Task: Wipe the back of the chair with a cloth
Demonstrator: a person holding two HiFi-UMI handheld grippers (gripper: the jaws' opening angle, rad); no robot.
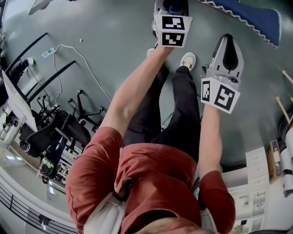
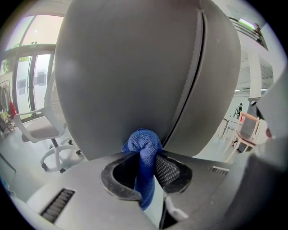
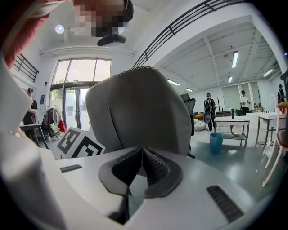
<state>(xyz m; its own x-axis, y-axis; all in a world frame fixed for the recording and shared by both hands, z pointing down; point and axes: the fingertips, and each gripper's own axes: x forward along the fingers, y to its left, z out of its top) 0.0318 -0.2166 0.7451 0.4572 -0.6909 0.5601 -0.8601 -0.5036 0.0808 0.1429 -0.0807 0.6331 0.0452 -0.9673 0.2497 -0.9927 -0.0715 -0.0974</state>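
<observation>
The grey padded chair back (image 2: 135, 67) fills the left gripper view, with a dark seam running down it. My left gripper (image 2: 145, 155) is shut on a bunched blue cloth (image 2: 143, 146), and the cloth's top presses against the lower chair back. In the right gripper view the same chair back (image 3: 139, 108) stands a little ahead of my right gripper (image 3: 143, 155), whose jaws are shut with nothing between them. The left gripper's marker cube (image 3: 78, 143) shows to its left. From the head view, both grippers are held out ahead, the left gripper (image 1: 171, 7) farther out than the right gripper (image 1: 227, 50).
A white office chair (image 2: 42, 134) stands to the left. A blue bin (image 3: 216, 143), tables and several people are far off to the right. On the grey floor a black office chair (image 1: 59, 130) stands at the left and a blue mat (image 1: 249, 16) lies at the top right.
</observation>
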